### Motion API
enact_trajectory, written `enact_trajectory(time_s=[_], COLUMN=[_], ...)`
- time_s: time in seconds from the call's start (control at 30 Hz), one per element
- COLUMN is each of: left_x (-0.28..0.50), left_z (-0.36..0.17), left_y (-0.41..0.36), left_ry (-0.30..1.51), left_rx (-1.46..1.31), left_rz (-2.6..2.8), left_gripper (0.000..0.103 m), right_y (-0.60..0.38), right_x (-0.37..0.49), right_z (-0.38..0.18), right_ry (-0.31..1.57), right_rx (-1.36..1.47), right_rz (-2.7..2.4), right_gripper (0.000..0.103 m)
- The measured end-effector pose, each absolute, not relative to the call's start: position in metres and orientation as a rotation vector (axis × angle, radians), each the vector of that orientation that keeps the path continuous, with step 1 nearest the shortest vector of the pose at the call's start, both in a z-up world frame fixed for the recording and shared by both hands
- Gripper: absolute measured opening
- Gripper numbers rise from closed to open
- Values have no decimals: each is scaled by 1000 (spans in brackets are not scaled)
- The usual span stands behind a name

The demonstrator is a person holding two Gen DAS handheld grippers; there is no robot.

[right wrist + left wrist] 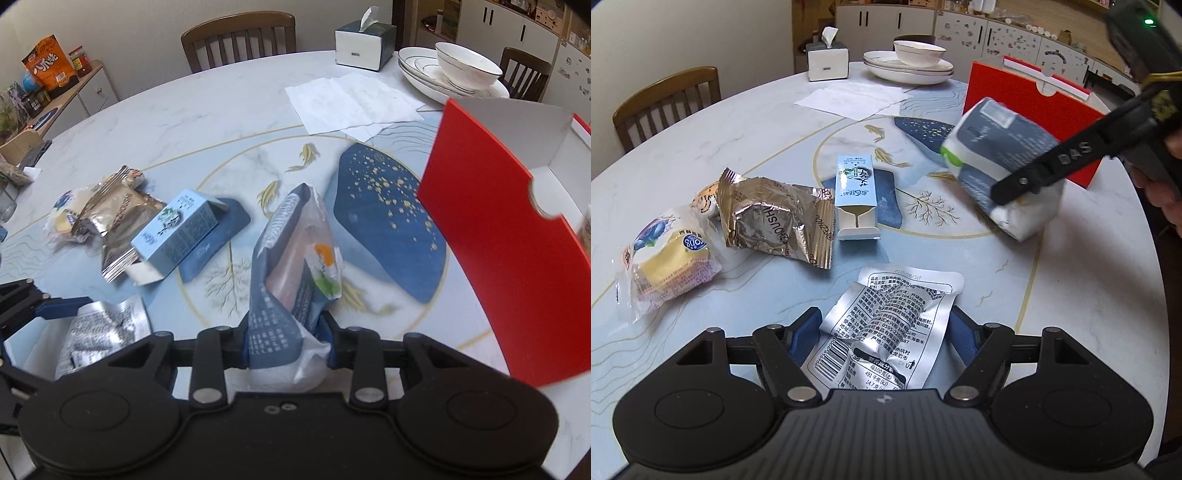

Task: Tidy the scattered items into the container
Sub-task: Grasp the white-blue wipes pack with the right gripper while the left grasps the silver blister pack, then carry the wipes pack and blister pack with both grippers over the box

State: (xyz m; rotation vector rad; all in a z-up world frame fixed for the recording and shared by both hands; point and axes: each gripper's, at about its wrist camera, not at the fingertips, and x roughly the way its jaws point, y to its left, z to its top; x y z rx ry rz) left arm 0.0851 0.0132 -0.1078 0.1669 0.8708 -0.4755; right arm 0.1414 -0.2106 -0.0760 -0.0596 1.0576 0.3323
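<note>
On the table: scattered packets, red box (509, 258) at my right.
Right tongs (286, 332): clamped on the blue pack (291, 266), lifted beside the box.
Left tongs (882, 332): wide around the silver pouch (886, 325), pads apart from it.

Soft indoor light, foil glare, fisheye-bent edges, moving packet perhaps motion-blurred.
</note>
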Motion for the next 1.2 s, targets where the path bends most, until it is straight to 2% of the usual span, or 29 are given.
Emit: enact_trajectory(time_s=[0.7,1.2], left_x=[71,69], left_z=[-98,-48], left_y=[3,-38], left_ry=[889,793], left_rx=[71,34], left_rz=[-440,-518], left_gripper=[72,72], right_y=[-246,-283], right_x=[90,74], right_z=[-47,-21], right_ry=[1042,1002], right_rx=[-7,43], right_rz=[316,288], right_gripper=[33,33])
